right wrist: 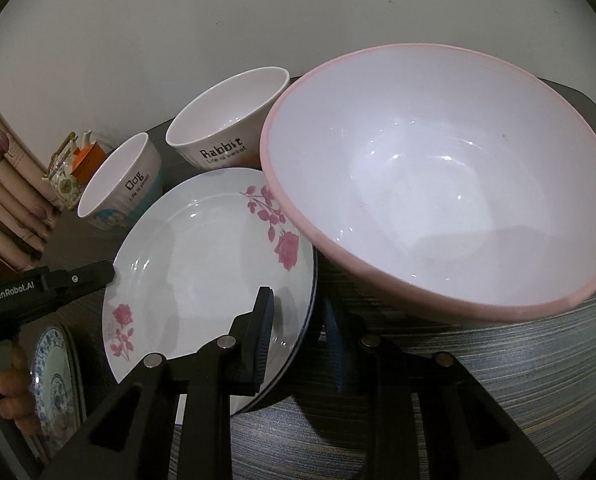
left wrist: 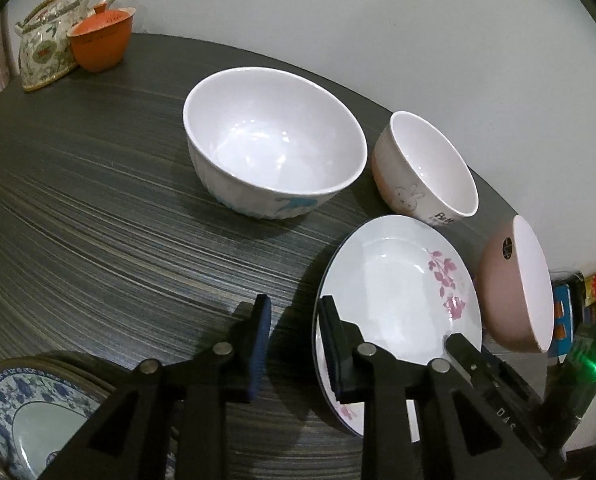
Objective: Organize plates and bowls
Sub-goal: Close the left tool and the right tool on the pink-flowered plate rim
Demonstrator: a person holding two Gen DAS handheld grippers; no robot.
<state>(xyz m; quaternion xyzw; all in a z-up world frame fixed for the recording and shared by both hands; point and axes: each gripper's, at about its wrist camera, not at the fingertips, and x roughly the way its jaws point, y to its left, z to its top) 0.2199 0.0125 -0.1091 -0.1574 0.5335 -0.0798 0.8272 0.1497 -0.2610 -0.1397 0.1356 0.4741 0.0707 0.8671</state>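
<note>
A white rose plate (left wrist: pixel 393 280) (right wrist: pixel 202 260) lies on the dark table. My left gripper (left wrist: pixel 296 336) is open, its right finger over the plate's left rim, its left finger above bare table. My right gripper (right wrist: pixel 298 324) is open and straddles the plate's right rim. A pink bowl (left wrist: pixel 513 284) (right wrist: pixel 437 184) stands right of the plate. Behind are a large white "Dog" bowl (left wrist: pixel 274 140) (right wrist: pixel 120 180) and a "Rabbit" bowl (left wrist: pixel 425 168) (right wrist: pixel 226 120). A blue-patterned plate (left wrist: pixel 30 408) (right wrist: pixel 56 384) lies at the near left.
A floral teapot (left wrist: pixel 48 44) and an orange cup (left wrist: pixel 100 38) stand at the table's far left corner. A white wall runs close behind the bowls. The table edge drops off past the pink bowl, with clutter beyond.
</note>
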